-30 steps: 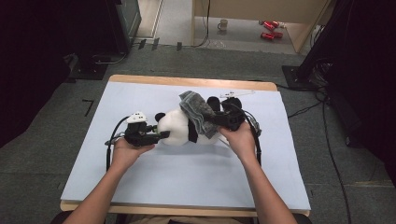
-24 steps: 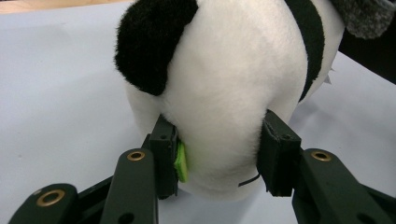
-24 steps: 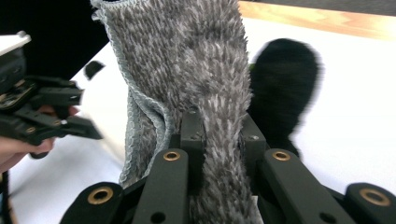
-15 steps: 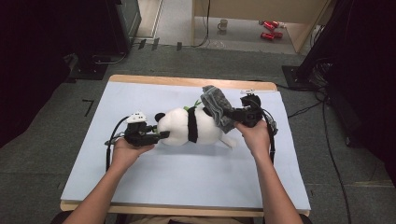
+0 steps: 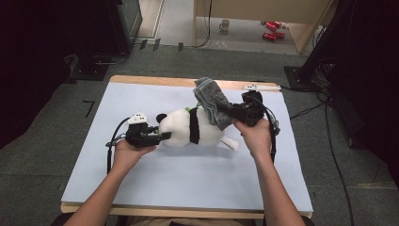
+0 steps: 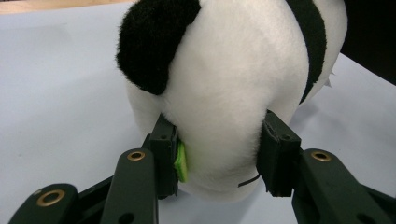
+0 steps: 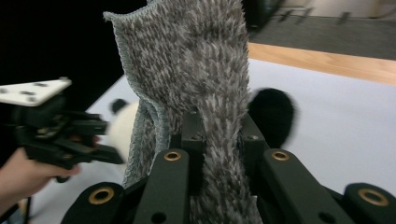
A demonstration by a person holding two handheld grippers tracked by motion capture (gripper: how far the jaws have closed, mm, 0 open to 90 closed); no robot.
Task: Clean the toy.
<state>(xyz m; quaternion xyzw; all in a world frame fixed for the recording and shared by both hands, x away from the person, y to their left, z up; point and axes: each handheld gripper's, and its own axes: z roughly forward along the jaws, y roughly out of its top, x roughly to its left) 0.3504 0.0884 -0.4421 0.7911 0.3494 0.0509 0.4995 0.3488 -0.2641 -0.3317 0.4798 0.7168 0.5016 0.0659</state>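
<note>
The worktop carries a pale blue sheet, and a plush panda lies on its side near the middle of it. Beyond the far edge, on the floor, a mug and red cans stand well apart from the work. A small white strip lies at the far right edge of the worktop.

The left claw lies low on the sheet and grips the panda's white head end: in the left gripper view its two pads press into the plush from either side, just below a black ear.

The right claw is raised above the panda's far end and is clamped narrowly on a grey fluffy cloth. The cloth stands up from the jaws, its free end tilted over the panda's body, hiding part of it in the right gripper view.
</note>
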